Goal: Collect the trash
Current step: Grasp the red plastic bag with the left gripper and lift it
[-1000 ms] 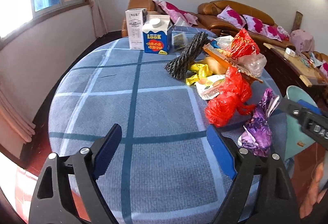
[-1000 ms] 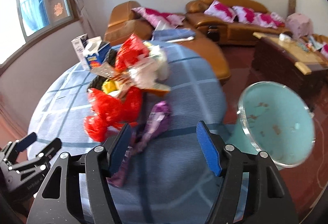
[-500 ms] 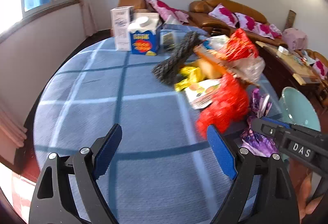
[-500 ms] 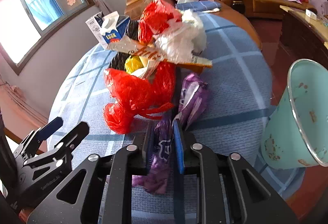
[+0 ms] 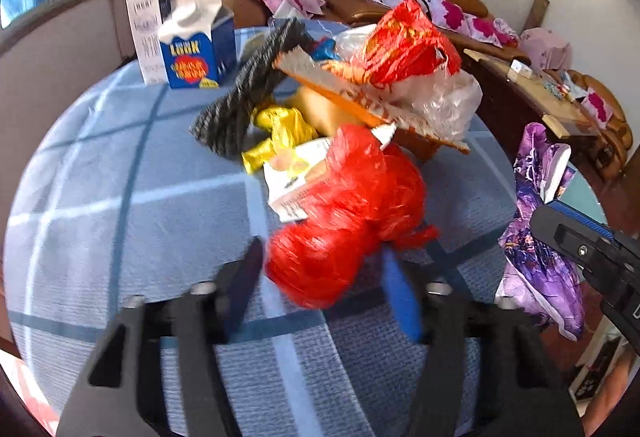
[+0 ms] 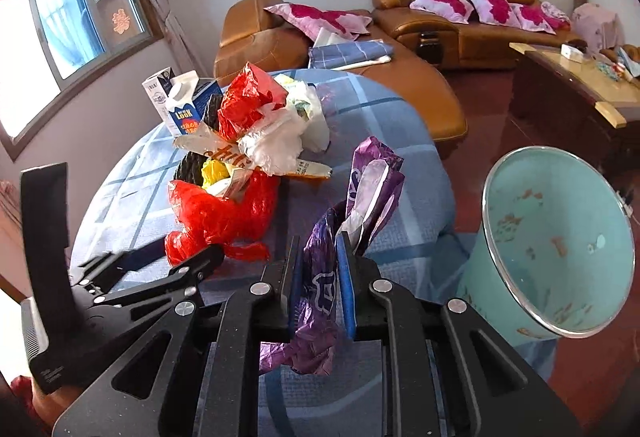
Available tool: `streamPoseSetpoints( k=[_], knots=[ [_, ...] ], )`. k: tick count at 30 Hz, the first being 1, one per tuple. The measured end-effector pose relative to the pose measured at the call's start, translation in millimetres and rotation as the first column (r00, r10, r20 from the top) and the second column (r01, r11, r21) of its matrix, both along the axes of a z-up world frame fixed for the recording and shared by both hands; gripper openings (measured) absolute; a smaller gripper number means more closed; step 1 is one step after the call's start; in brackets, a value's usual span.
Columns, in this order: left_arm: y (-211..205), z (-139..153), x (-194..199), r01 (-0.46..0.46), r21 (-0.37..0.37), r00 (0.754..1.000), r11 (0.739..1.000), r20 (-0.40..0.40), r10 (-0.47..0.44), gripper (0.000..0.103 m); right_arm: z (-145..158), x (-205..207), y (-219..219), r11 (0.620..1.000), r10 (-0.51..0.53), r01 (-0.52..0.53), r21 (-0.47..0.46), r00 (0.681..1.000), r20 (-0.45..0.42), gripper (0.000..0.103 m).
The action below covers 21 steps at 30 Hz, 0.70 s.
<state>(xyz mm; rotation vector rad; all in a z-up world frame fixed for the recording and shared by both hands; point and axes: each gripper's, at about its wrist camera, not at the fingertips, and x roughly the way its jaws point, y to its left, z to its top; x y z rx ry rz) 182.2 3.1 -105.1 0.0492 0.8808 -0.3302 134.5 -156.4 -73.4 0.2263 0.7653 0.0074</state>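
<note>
Fingers of right gripper [image 6: 322, 273], open a second ago, now clamped on purple wrapper [image 6: 320, 277], lifted off surface [image 6: 400, 125]; teal bin [image 6: 560, 237] at 3 o'clock. Left gripper [image 5: 320, 277] brought forward, fingers closing around red plastic bag [image 5: 344, 229], pads not yet pressed. Second pickup judged underway.

We are counting two cartons standing at eleven o'clock on the table: one blue milk carton [image 5: 196, 51] and one white carton [image 5: 145, 33] touching it. We are seeing two red plastic bags: one red bag [image 5: 352, 213] at the centre and one upper red bag [image 5: 408, 45] at one o'clock of it. We are counting one purple wrapper [image 6: 352, 221], one yellow wrapper [image 5: 280, 133], one black ribbed piece [image 5: 248, 93], one clear plastic bag [image 5: 448, 101], and one teal bin [image 6: 560, 237] at three o'clock. We are counting two grippers: one left gripper [image 5: 320, 285] and one right gripper [image 6: 320, 277].
</note>
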Motion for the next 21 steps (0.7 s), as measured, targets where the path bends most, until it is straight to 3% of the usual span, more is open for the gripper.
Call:
streamPoseSetpoints(
  k=[3, 5, 10, 21],
  knots=[
    [2, 2, -4, 0.003, -0.009, 1.000, 1.000, 0.023, -0.003, 0.034, 2, -2, -2, 1.000, -0.001, 0.001, 0.004, 1.000, 0.014, 0.018],
    [5, 6, -10, 0.003, -0.024, 0.999, 1.000, 0.032, -0.003, 0.032, 5, -6, -4, 1.000, 0.003, -0.003, 0.008, 1.000, 0.026, 0.018],
    [7, 24, -28, -0.002, -0.016, 0.996, 1.000, 0.090, 0.003, 0.032, 11, -13, -7, 1.000, 0.002, -0.003, 0.009, 0.998, 0.055, 0.018],
    [-8, 65, -51, 0.036, -0.074, 0.985, 0.997, 0.174, -0.023, 0.032, 29, -34, -30, 0.998, -0.057, 0.057, 0.005, 0.990, 0.127, 0.018]
  ],
)
